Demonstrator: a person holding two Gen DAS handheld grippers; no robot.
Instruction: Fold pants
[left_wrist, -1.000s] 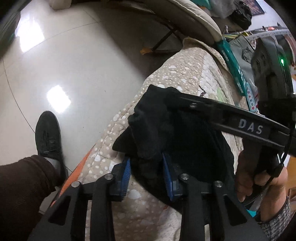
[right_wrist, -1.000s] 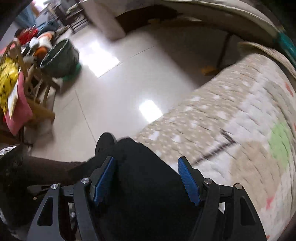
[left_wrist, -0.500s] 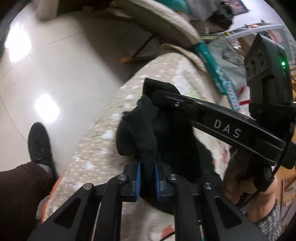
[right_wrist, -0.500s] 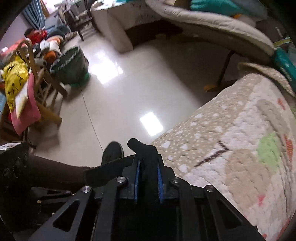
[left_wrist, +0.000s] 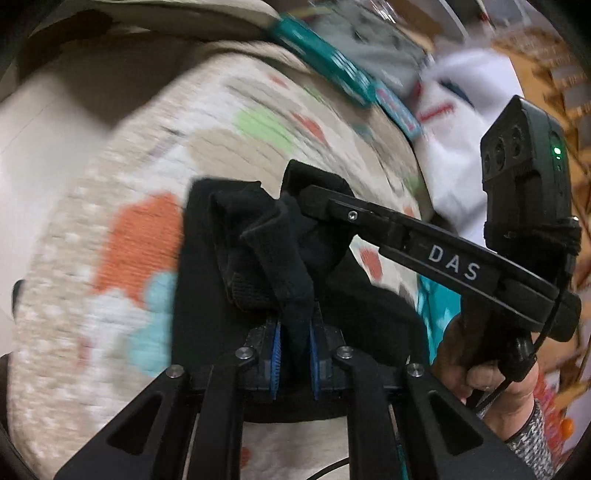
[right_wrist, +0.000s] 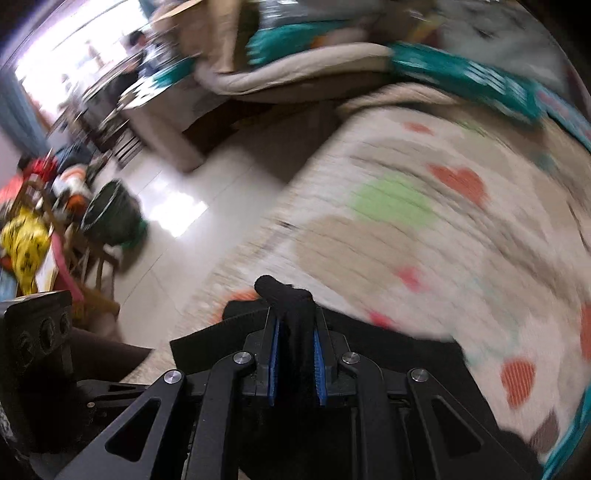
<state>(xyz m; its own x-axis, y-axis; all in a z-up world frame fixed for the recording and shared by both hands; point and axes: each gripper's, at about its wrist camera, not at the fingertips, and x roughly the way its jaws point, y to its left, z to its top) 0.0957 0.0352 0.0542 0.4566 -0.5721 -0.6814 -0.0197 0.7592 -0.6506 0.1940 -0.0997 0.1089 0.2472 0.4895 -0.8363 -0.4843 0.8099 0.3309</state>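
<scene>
Black pants (left_wrist: 207, 280) lie bunched on a quilted bed cover with coloured patches (left_wrist: 140, 229). My left gripper (left_wrist: 294, 343) is shut on a pinched fold of the black cloth, which rises between its blue pads. In the left wrist view the other tool (left_wrist: 424, 243) reaches in from the right, held by a hand (left_wrist: 480, 373), with its tip buried in the same cloth. In the right wrist view my right gripper (right_wrist: 295, 343) is shut on a black fold of the pants (right_wrist: 284, 295), lifted over the cover (right_wrist: 406, 240). Everything around is motion-blurred.
A teal pack (left_wrist: 332, 66) and white bedding (left_wrist: 461, 122) lie along the far edge of the bed. Tiled floor (right_wrist: 184, 206) lies to the left with a dark basket (right_wrist: 110, 218), a wooden chair with clothes (right_wrist: 33, 236) and a padded cushion (right_wrist: 295, 74).
Both grippers closed on folds of the black pants, then lifted them and swung across the bed cover away from the floor edge. The shoe and leg have left the left wrist view.
</scene>
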